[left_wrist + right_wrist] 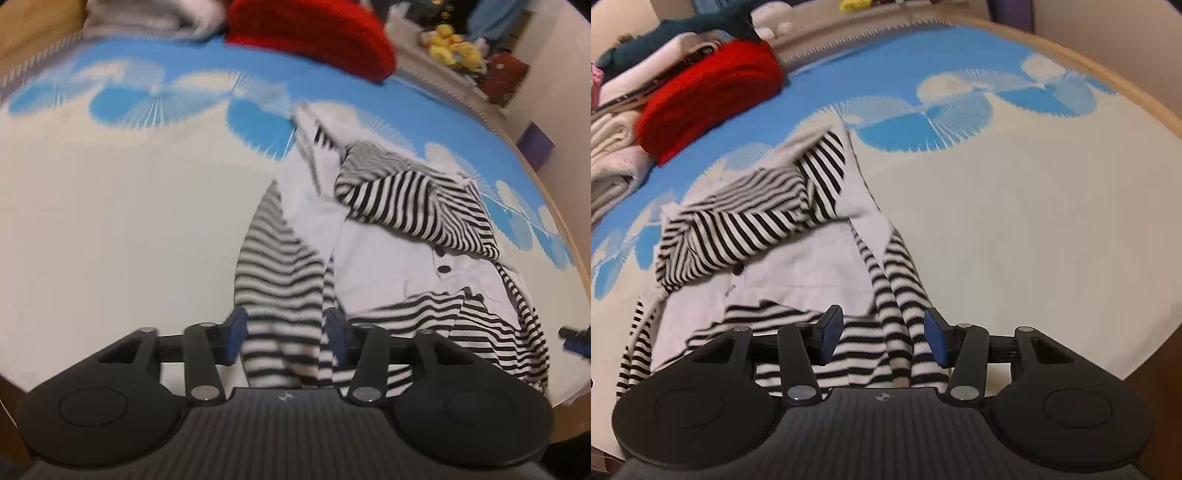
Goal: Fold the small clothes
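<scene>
Striped black-and-white garment [417,206] lies crumpled on the blue-and-cream bedspread [110,221], right of centre, red knit [314,33] far behind; my left gripper [286,338] released, pads apart, a striped sleeve [280,280] loose between them; right-wrist view: my right gripper [882,336] released too, garment's striped edge between the blue pads [936,338], ungripped.

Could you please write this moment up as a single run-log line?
task: fold small clothes | left gripper: open, over striped garment | right gripper: open, over same garment | garment: rumpled on bedspread, fold unfinished
</scene>
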Motion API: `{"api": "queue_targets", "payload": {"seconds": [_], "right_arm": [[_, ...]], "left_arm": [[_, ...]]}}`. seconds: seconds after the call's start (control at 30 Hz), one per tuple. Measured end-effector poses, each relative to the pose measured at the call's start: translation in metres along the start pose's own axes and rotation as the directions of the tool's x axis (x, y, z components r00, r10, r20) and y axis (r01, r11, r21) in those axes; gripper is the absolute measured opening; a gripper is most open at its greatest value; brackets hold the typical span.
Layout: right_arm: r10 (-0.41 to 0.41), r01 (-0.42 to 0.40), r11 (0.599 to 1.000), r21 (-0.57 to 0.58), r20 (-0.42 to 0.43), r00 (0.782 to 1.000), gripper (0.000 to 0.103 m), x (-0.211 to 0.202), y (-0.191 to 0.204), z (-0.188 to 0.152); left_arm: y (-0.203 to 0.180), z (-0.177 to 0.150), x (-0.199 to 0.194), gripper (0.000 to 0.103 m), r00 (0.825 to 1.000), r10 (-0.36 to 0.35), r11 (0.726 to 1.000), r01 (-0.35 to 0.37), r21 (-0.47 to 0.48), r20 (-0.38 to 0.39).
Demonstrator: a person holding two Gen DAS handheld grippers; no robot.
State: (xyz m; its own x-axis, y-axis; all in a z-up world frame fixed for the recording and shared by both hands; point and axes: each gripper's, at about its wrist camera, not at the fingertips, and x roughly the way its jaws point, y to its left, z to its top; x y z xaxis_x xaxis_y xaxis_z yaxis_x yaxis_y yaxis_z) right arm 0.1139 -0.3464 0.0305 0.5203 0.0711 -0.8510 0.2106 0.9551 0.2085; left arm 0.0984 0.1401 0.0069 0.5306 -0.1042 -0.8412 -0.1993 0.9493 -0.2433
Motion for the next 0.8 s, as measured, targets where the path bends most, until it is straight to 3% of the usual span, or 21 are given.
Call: {"api": "queue_targets", "payload": {"seconds": [0.17, 0.33, 0.53, 0.7, 0.8], "right_arm": [[0.013, -0.010, 0.999, 0.046, -0.071, 0.997, 0.052, 0.013, -0.005, -0.006], [-0.011, 0.021, 0.997, 0.071, -0.145, 0.989, 0.053, 0.028, -0.010, -0.008], [-0.025, 0.044, 0.995, 0.086, -0.214, 0.977, 0.056, 0.040, -0.011, -0.012], [-0.104, 0.120, 0.992, 0.032, -0.317, 0.943, 0.056, 0.057, -0.007, -0.023], [-0.116, 0.130, 0.991, 0.020, -0.335, 0.935, 0.056, 0.061, -0.006, -0.029]], "left_arm": [[0.005, -0.006, 0.021, 0.070, 0.991, -0.032, 0.998, 0.026, -0.051, -0.126], [-0.001, -0.009, 0.037, 0.075, 0.982, -0.051, 0.997, 0.041, -0.061, -0.181], [-0.003, -0.014, 0.057, 0.075, 0.968, -0.045, 0.993, 0.017, -0.114, -0.246], [-0.004, -0.021, 0.069, 0.074, 0.957, 0.004, 0.995, -0.032, -0.090, -0.289], [-0.004, -0.029, 0.075, 0.072, 0.952, 0.039, 0.996, -0.062, -0.065, -0.304]]}}
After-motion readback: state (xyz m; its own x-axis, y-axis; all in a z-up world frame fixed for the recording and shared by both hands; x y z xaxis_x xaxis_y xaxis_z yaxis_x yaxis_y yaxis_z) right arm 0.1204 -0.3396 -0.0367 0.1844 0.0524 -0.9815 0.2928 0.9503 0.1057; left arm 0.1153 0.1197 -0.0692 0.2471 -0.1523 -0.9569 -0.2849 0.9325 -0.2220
